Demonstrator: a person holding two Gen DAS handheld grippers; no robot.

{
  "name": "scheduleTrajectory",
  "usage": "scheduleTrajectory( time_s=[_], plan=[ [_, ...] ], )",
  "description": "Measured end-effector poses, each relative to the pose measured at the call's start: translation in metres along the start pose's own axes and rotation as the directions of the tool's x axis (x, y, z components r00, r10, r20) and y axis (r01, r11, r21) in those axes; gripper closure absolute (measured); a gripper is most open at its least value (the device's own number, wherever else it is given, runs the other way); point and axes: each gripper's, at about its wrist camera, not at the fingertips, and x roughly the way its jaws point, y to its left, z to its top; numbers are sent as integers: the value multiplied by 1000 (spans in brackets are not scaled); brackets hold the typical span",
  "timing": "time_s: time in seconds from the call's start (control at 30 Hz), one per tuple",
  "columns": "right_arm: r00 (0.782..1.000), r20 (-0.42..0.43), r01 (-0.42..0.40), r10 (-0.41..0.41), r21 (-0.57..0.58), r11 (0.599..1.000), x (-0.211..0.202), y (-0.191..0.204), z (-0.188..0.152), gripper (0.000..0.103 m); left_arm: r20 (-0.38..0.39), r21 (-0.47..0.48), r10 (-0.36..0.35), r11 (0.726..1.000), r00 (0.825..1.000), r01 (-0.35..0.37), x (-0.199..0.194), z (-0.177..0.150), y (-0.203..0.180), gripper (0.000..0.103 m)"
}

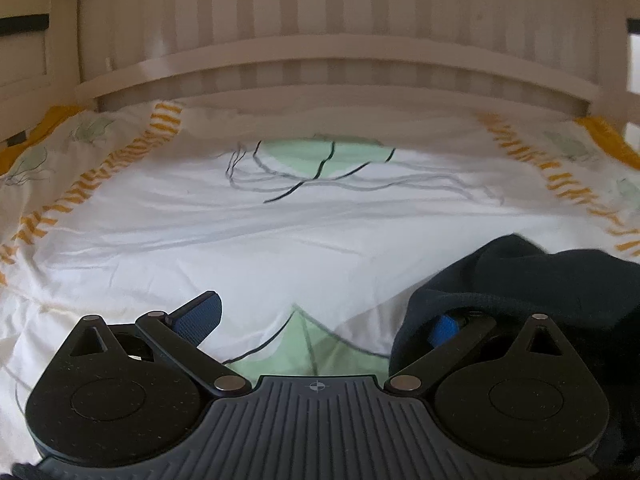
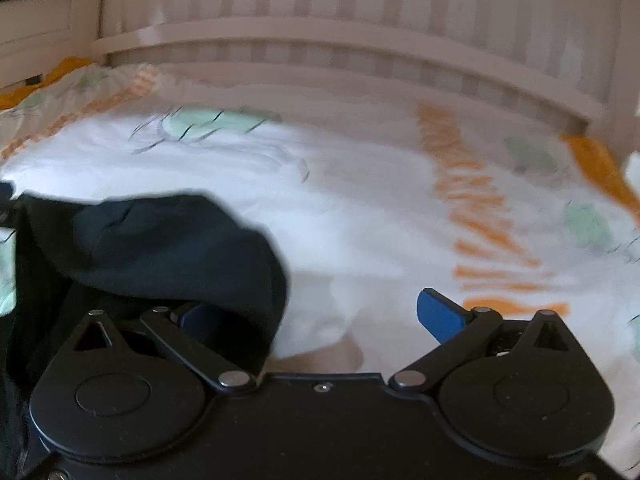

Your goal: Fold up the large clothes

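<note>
Left gripper (image 1: 320,322): fingers spread wide. The left blue-padded finger (image 1: 199,317) is bare over the bedding; the right finger (image 1: 445,329) is tucked under a fold of the dark navy knit garment (image 1: 520,280), only a strip of blue pad showing. Nothing sits between the two fingers.

Right gripper (image 2: 316,318): fingers also wide apart. The right blue pad (image 2: 438,316) is clear; the left pad (image 2: 196,316) is mostly covered by the same dark navy garment (image 2: 160,240), which drapes over that side of the gripper. No clamp on the cloth visible.

The garment lies bunched on the white duvet with green jellyfish prints and orange striped borders (image 1: 240,240), at the near edge of the bed, between the two grippers: right of the left gripper, left of the right one. It touches both grippers' inner fingers.

Beyond the garment, the duvet (image 2: 360,220) runs to the white slatted wooden headboard (image 1: 340,60), also seen in the right wrist view (image 2: 340,40). The right wrist view is motion-blurred; fine detail is unreadable.
</note>
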Motion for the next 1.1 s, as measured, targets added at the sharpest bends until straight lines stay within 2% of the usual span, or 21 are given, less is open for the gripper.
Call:
scheduleTrajectory(
  time_s=[0.07, 0.17, 0.2, 0.3, 0.37, 0.6, 0.77, 0.93, 1.1],
  plan=[
    [999, -1, 48, -48, 63, 997, -2, -16, 0, 4, 7, 34, -15, 999, 1000, 15, 2, -1, -9, 0],
    [997, -71, 44, -35, 122, 992, 5, -37, -12, 4, -37, 149, 52, 988, 998, -46, 12, -10, -21, 0],
    [995, -102, 13, 0, 125, 992, 9, -40, -18, 4, -60, 167, 64, 984, 996, -54, 17, -15, -22, 0],
    [990, -123, -57, 67, 82, 995, 9, -38, -31, 4, -150, 134, 69, 990, 986, -49, 28, -28, -12, 0],
    [988, -119, -95, 99, 39, 995, 7, -33, -35, 4, -180, 97, 49, 995, 982, -32, 30, -33, -5, 0],
    [975, -76, -207, 209, 30, 978, -14, -40, -32, 3, -159, 30, -74, 996, 985, 80, 5, -30, 21, 0],
    [956, -41, -291, 291, 11, 957, -31, -45, -30, 2, -163, -35, -84, 996, 983, 79, -2, -31, 39, 0],
    [962, -31, -271, 273, 54, 961, -31, -50, -30, 2, -116, 55, -73, 995, 991, 80, -13, -34, 15, 0],
    [963, -67, -259, 261, 37, 965, -29, -42, -36, 2, -93, 183, -42, 981, 995, 59, -15, -40, -8, 0]
  ],
)
